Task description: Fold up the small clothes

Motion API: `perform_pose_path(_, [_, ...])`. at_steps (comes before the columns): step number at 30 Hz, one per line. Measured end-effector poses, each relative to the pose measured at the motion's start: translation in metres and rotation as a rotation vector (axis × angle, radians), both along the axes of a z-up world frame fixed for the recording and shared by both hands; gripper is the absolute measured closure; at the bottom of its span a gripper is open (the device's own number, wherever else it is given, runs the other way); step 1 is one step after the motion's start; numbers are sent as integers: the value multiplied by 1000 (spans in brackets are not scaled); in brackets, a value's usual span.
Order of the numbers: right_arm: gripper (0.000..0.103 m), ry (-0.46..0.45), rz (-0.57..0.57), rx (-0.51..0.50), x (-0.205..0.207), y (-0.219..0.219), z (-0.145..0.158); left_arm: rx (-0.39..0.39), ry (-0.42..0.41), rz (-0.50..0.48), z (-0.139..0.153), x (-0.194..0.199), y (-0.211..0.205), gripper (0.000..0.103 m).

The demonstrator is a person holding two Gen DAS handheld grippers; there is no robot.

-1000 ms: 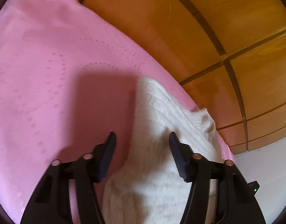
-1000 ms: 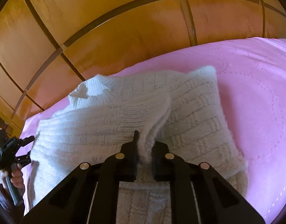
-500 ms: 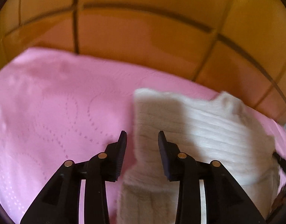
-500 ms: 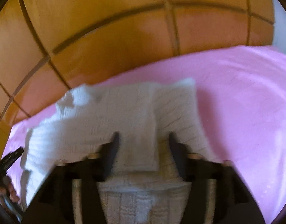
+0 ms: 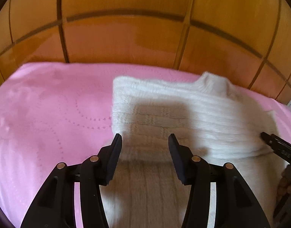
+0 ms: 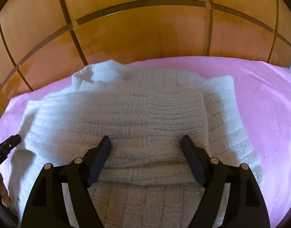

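Note:
A white knitted sweater point(image 6: 138, 114) lies flat on a pink bedspread point(image 6: 268, 98), its collar toward the headboard and a sleeve folded across its chest. My right gripper point(image 6: 146, 139) is open and empty, hovering over the sweater's lower middle. My left gripper point(image 5: 144, 138) is open and empty, above the sweater point(image 5: 183, 117) near its left edge. The right gripper's tip shows at the right edge of the left wrist view point(image 5: 274, 146). The left gripper shows at the left edge of the right wrist view point(image 6: 7, 146).
A wooden panelled headboard point(image 6: 145, 30) stands right behind the bedspread. Bare pink bedspread point(image 5: 50, 114) lies to the left of the sweater in the left wrist view.
My right gripper let go of the sleeve, opened and drew back. The sleeve now lies flat across the sweater. My left gripper swung to face the headboard, narrowed, then opened again.

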State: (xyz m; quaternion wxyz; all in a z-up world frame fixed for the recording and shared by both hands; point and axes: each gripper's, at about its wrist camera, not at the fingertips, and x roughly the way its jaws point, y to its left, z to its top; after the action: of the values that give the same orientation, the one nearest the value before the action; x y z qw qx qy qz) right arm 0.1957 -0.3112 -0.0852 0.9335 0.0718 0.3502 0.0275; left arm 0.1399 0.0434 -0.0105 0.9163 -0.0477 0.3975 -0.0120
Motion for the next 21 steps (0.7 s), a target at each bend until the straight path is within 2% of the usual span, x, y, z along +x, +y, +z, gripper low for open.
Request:
perform_pose_path(3, [17, -22, 3, 16, -13, 1, 5, -13, -44, -14, 15, -18, 0, 47])
perform_pose_path(6, [13, -51, -7, 39, -30, -1, 14, -25, -69, -17, 26, -32, -4, 47])
perform_pose_path(13, [10, -6, -29, 59, -52, -9, 8, -52, -89, -24, 35, -68, -6, 47])
perform_pose_path(21, [8, 33, -27, 52, -88, -18, -7, -65, -67, -34, 27, -101, -3, 47])
